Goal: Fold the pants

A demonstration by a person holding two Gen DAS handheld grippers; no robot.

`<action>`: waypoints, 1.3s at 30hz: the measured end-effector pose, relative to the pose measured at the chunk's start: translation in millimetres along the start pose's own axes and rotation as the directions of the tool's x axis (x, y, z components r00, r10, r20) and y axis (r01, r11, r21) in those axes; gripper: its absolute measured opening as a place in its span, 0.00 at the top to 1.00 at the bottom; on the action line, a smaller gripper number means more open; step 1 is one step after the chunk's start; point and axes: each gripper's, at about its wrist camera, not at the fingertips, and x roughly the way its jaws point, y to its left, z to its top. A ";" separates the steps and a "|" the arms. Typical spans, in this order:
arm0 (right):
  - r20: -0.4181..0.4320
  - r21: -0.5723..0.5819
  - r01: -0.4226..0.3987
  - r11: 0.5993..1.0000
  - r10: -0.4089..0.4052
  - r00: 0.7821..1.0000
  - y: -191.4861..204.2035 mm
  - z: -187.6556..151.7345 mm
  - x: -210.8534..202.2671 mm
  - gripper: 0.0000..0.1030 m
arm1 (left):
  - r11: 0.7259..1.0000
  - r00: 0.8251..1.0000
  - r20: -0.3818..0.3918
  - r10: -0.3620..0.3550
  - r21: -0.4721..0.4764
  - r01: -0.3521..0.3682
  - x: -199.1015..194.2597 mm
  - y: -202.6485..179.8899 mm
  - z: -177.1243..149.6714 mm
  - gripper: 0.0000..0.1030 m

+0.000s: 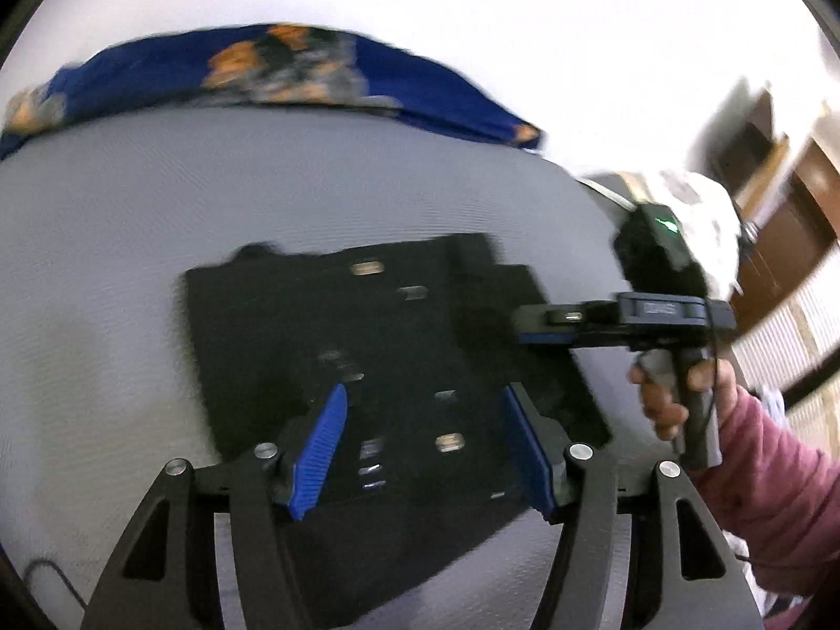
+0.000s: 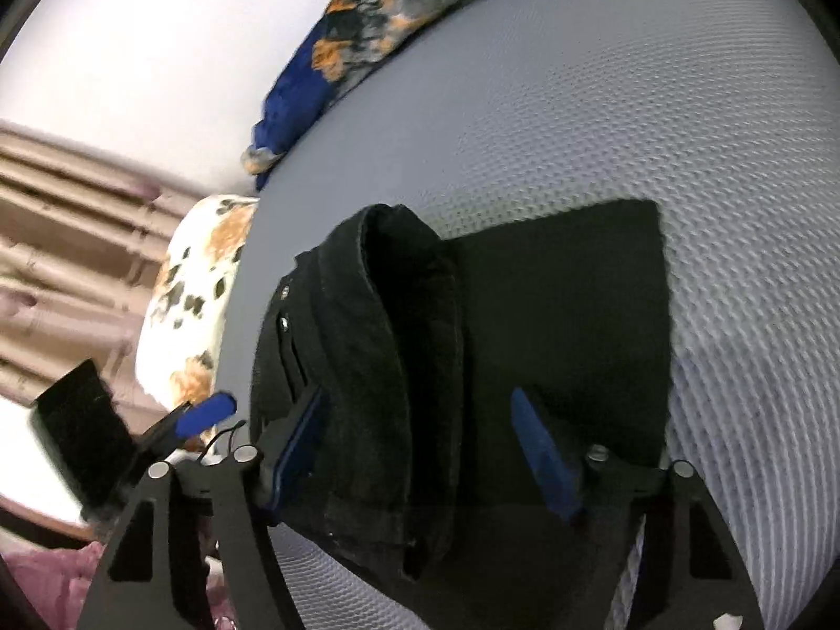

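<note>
The black pants (image 1: 378, 367) lie folded into a compact rectangle on the grey textured mattress (image 1: 157, 220). My left gripper (image 1: 422, 451) hovers just above their near part, jaws wide open and empty. In the right wrist view the pants (image 2: 551, 341) show a thick rolled waistband edge (image 2: 399, 367) on the left. My right gripper (image 2: 425, 451) is open over them, the waistband fold between its blue pads, not pinched. The right gripper's body (image 1: 625, 315) shows in the left wrist view at the pants' right edge. The left gripper's blue finger (image 2: 205, 415) shows in the right wrist view.
A blue and orange patterned blanket (image 1: 262, 73) lies along the mattress's far edge, also in the right wrist view (image 2: 367, 26). A white spotted cloth (image 2: 194, 294) hangs off the mattress side. Curtains (image 2: 63, 241) and wooden furniture (image 1: 787, 220) stand beyond.
</note>
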 end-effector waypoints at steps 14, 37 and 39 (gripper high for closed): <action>-0.024 -0.010 -0.069 0.998 0.069 0.997 8.4 20.2 34.3 0.73 | 0.979 0.991 -0.018 0.131 -0.153 -0.132 2.8 44.1 -19.3 0.40; 0.164 -0.005 0.259 0.966 -0.255 0.953 89.9 3.0 -18.7 0.90 | 0.929 0.938 -0.032 0.345 -0.130 -0.347 1.5 41.5 -11.1 0.40; 0.181 0.006 0.280 0.960 -0.276 0.944 87.0 2.6 -26.7 0.90 | 0.932 0.940 -0.027 0.339 -0.127 -0.340 2.0 39.0 -10.0 0.40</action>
